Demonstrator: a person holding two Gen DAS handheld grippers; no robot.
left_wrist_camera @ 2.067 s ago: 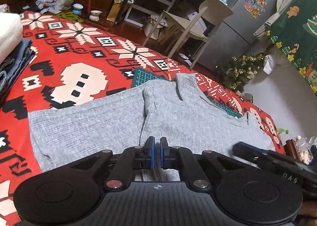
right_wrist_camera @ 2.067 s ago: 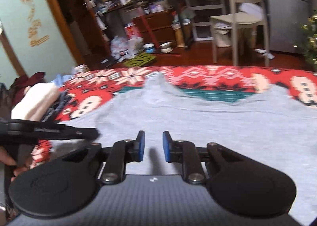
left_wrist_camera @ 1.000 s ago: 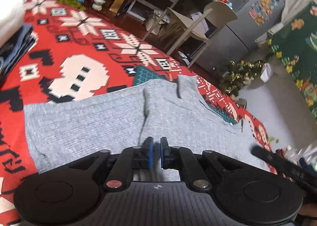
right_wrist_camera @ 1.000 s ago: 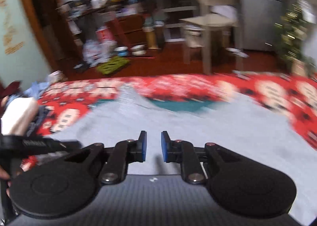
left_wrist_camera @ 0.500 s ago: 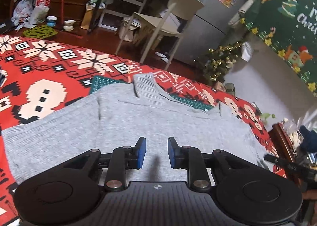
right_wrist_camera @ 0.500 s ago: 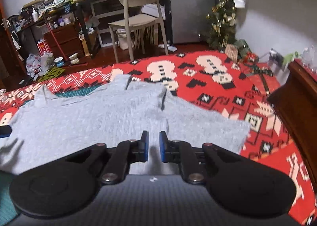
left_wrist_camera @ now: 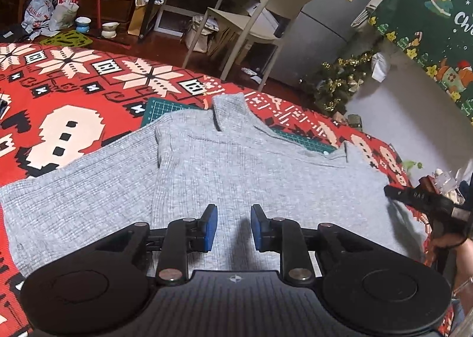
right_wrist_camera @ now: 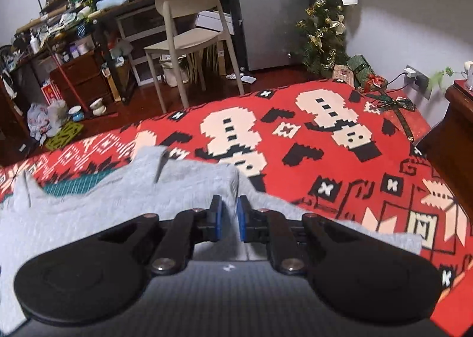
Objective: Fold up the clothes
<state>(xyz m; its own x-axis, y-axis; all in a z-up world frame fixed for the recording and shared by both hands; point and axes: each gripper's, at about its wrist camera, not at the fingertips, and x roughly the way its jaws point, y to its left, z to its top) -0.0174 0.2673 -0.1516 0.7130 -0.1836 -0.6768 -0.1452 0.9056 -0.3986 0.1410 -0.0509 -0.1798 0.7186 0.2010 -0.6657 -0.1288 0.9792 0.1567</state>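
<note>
1. A grey ribbed sweater [left_wrist_camera: 236, 165] lies spread flat on a red blanket [left_wrist_camera: 74, 76] patterned with white snowflakes and blocky figures; its collar points away from the cameras, toward a beige chair [left_wrist_camera: 260, 11].
2. One sleeve is folded in over the body on the left side, and a green cutting mat [left_wrist_camera: 159, 107] shows from under the garment near the collar.
3. The left gripper [left_wrist_camera: 233, 227] hovers over the lower middle of the sweater. Its jaws have just been opening and now stand apart, with only the knit surface seen behind the gap and nothing clamped.
4. The right gripper [right_wrist_camera: 229, 214] sits over the sweater's right edge, near the seam where the sleeve meets the body. Its blue pads [right_wrist_camera: 218, 218] are close together with a narrow slit between them; whether they pinch a fold of fabric is hard to tell, as that part is blurred.
5. In the left wrist view the right gripper [left_wrist_camera: 414, 196] appears at the far right edge of the garment, held by a hand [left_wrist_camera: 455, 245].
</note>
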